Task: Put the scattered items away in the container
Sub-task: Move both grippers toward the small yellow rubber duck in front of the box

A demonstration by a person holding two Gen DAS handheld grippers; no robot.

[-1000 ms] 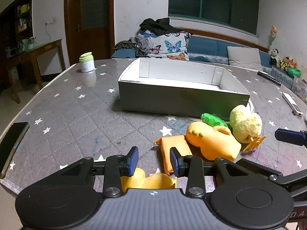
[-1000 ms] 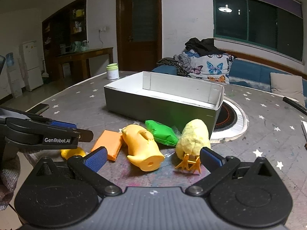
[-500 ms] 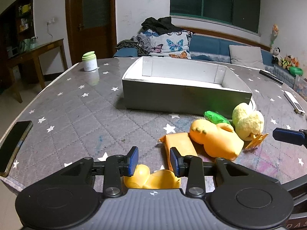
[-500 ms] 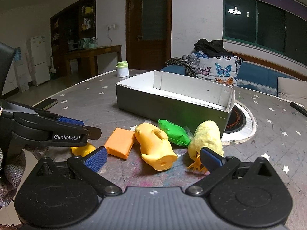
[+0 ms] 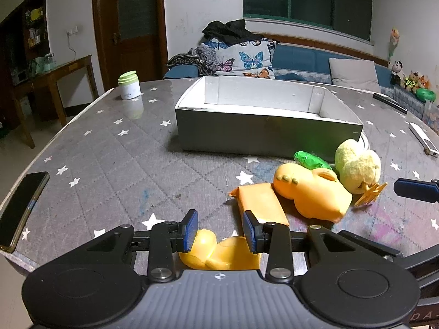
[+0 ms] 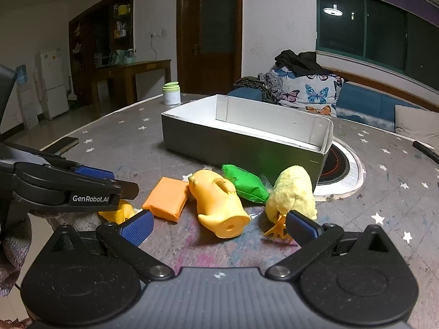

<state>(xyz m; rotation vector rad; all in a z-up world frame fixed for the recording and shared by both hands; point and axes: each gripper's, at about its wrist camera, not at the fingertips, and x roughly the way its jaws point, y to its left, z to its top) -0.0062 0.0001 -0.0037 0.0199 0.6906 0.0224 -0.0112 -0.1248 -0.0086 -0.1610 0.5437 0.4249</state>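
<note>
My left gripper (image 5: 219,230) is shut on a small yellow duck toy (image 5: 216,253), held just above the table's near edge; the duck also shows in the right wrist view (image 6: 119,211) under the left gripper (image 6: 109,186). My right gripper (image 6: 216,226) is open and empty, just short of the large orange-yellow duck (image 6: 216,203). An orange block (image 6: 167,198), a green packet (image 6: 244,183) and a fluffy yellow chick (image 6: 292,194) lie beside it. The grey open box (image 5: 263,120) stands empty behind them.
A phone (image 5: 23,205) lies at the table's left edge. A white jar with a green lid (image 5: 129,86) stands at the far left. A round hotplate (image 6: 340,164) sits to the right of the box. Remotes (image 5: 422,139) lie far right.
Both grippers have drawn back a little and risen. The left gripper has stayed shut on the small duck. The right gripper has stayed open.
</note>
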